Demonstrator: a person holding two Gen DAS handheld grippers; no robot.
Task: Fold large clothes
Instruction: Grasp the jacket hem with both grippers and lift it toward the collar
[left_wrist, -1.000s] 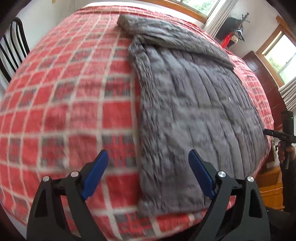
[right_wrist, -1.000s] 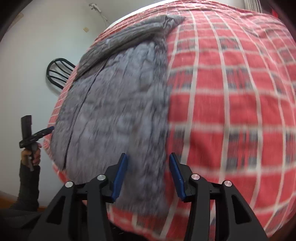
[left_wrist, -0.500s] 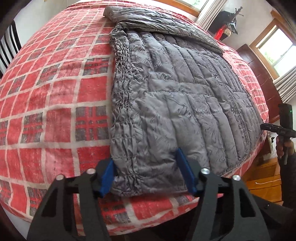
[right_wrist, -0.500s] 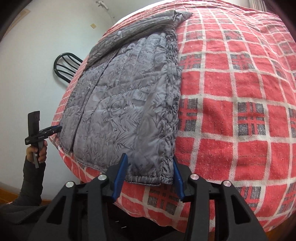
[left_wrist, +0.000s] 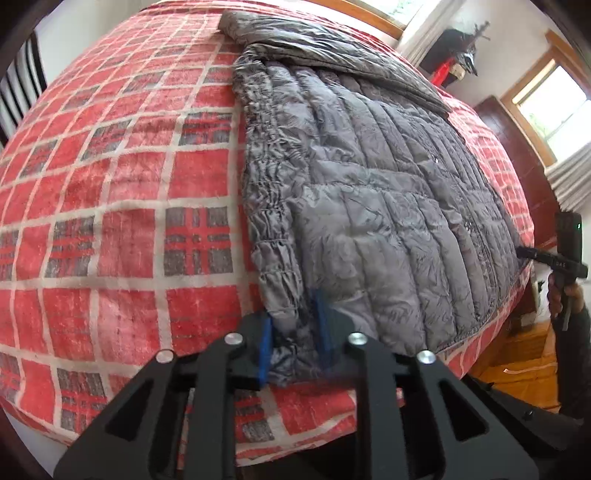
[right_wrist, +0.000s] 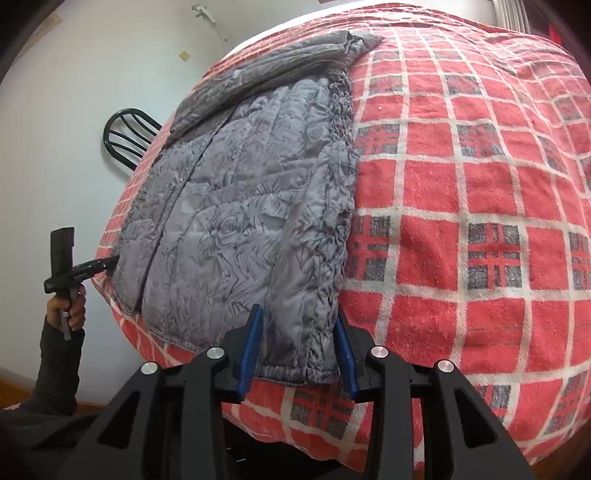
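Observation:
A grey quilted puffer jacket (left_wrist: 369, 192) lies flat on a bed with a red plaid blanket (left_wrist: 110, 184). My left gripper (left_wrist: 293, 343) has its blue fingers closed in on the jacket's near elasticated hem corner. In the right wrist view the jacket (right_wrist: 240, 221) lies along the bed's left side. My right gripper (right_wrist: 295, 350) straddles the opposite near corner of the hem, its fingers (right_wrist: 251, 347) still apart with cloth between them. The other gripper shows at each view's edge: the right one (left_wrist: 565, 258) and the left one (right_wrist: 74, 273).
A black chair (right_wrist: 125, 136) stands by the white wall behind the bed. Windows (left_wrist: 554, 96) and a dark wooden cabinet (left_wrist: 517, 155) are at the right. The red plaid blanket (right_wrist: 461, 221) covers the rest of the bed.
Both grippers have moved forward onto the jacket's near hem. The left jaws have narrowed from wide open to gripping the corner. The right jaws now have the hem between them.

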